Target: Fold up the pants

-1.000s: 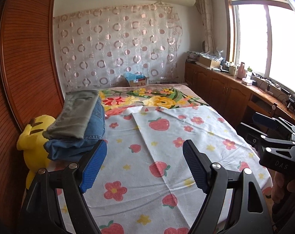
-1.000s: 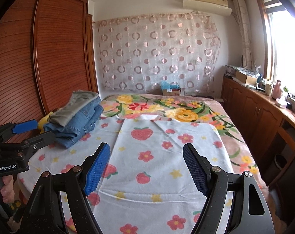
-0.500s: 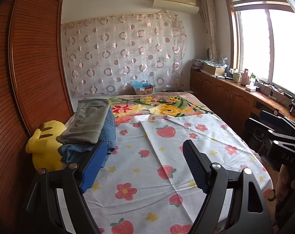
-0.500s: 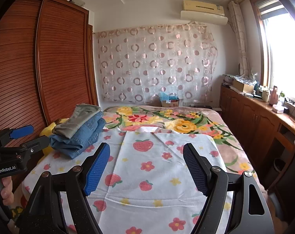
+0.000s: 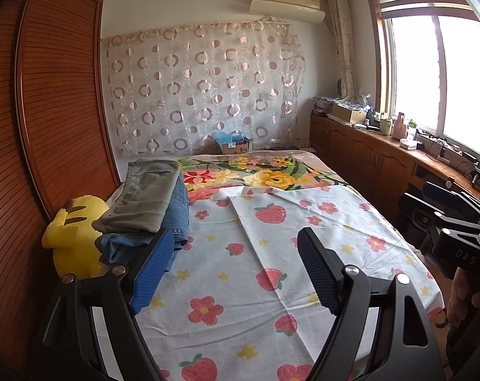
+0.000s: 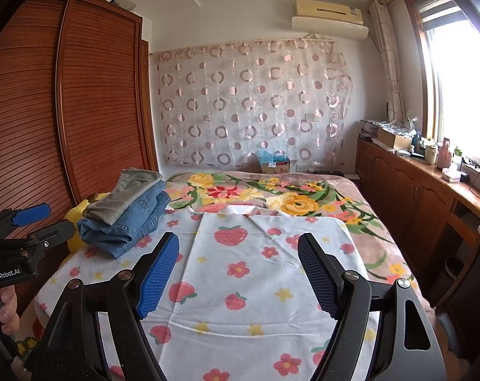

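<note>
- Left tongs (image 5: 232, 270) and right tongs (image 6: 238, 273): jaws wide apart, nothing between them, both held above the near end of the bed (image 6: 371, 222) and tilted slightly down.
- Directly under and ahead of both: only the strawberry sheet (image 5: 271, 254), flat, no garment on it.
- Ahead and left of the left tongs: stack of pants, grey pants (image 5: 146, 197) on top of blue jeans (image 5: 176, 212), already folded, beside a yellow plush toy (image 5: 71, 231).
- Seemingly between garments: nothing in hand, nothing unfolded in view.
- Likely next: fetch another pair and lay it flat on the sheet.
</note>
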